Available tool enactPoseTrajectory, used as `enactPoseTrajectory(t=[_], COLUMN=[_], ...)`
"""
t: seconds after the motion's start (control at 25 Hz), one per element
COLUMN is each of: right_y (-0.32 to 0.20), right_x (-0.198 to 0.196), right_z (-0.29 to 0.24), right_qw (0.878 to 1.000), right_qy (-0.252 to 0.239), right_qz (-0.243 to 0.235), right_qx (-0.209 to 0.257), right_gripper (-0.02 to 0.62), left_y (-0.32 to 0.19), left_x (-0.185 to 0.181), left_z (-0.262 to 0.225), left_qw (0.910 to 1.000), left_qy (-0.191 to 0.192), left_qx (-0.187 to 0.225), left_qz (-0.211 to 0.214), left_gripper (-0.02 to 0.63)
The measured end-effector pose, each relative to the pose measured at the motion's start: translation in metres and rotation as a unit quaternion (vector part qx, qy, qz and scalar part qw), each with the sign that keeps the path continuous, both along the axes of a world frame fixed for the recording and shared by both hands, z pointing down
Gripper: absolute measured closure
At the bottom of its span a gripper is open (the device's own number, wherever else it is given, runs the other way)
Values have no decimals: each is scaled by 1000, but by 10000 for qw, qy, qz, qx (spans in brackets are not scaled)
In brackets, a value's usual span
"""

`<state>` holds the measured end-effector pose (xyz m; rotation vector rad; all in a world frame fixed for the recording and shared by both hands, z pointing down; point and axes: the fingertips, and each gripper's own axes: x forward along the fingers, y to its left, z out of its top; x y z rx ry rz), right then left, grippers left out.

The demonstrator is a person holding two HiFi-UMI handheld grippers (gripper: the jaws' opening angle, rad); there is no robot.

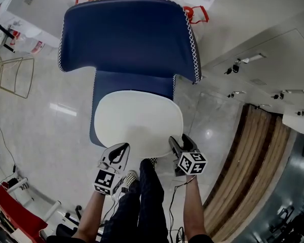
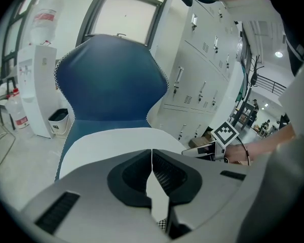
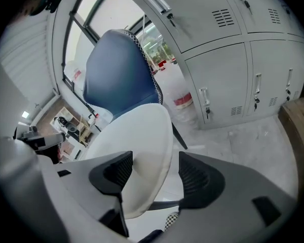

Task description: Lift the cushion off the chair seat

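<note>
Glossy pale floor tiles (image 1: 50, 110) and grey metal lockers (image 3: 233, 49) surround a dark blue padded chair with white edge stitching (image 1: 126, 34); the white oval seat cushion (image 1: 137, 120) lies flat on its seat. At the seat's front left edge the left gripper (image 1: 124, 147) hangs with jaws closed together on nothing. The right gripper (image 1: 180, 139) has jaws spread wide, the cushion's front right rim between them but unpinched. The cushion looks light, soft and floppy, likely to sag if lifted one-sided, so pinching the rim near both front corners seems best
</note>
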<state>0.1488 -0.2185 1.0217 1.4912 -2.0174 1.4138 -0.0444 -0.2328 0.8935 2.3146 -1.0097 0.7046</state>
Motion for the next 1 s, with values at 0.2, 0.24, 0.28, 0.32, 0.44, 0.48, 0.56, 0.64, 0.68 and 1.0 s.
enactPoseTrajectory(t=[0.2,0.24,0.28,0.32,0.44,0.48,0.56,0.64,0.68,1.0], right_y=[-3,-4,-4,-5,-6,-6,-5,-5,-5,-4], right_x=[-6,-6,-6,-7,-6,-6,-5,-5,-5,0], right_z=[4,5,6,7,8,8,7,6,6,-6], right_qw=[9999,9999,9999,9999,9999,9998,9997,9995,9992,9971], right_qy=[-95,-98,-92,-78,9,34,94,239,325,710], right_qz=[-30,-30,-33,-41,-88,-110,-152,-197,-221,-286], right_qx=[-61,-77,-89,-99,-145,-151,-137,-107,-93,-58], right_gripper=[316,316,316,317,318,318,318,334,360,489], left_y=[0,-1,-1,-2,-4,-4,-4,-3,-3,-3], left_x=[-1,-1,-2,-2,-3,-3,-3,-4,-5,-6], left_z=[3,3,4,4,6,5,5,4,4,-9], left_qw=[10000,10000,10000,10000,10000,10000,10000,10000,10000,10000], left_qy=[-7,-5,-5,-8,-14,-12,-9,-11,-14,8], left_qx=[-50,-54,-56,-56,-65,-67,-61,-60,-59,20], left_qz=[-20,-20,-21,-23,-45,-52,-56,-58,-58,-76], left_gripper=[586,586,586,586,586,586,586,586,586,586])
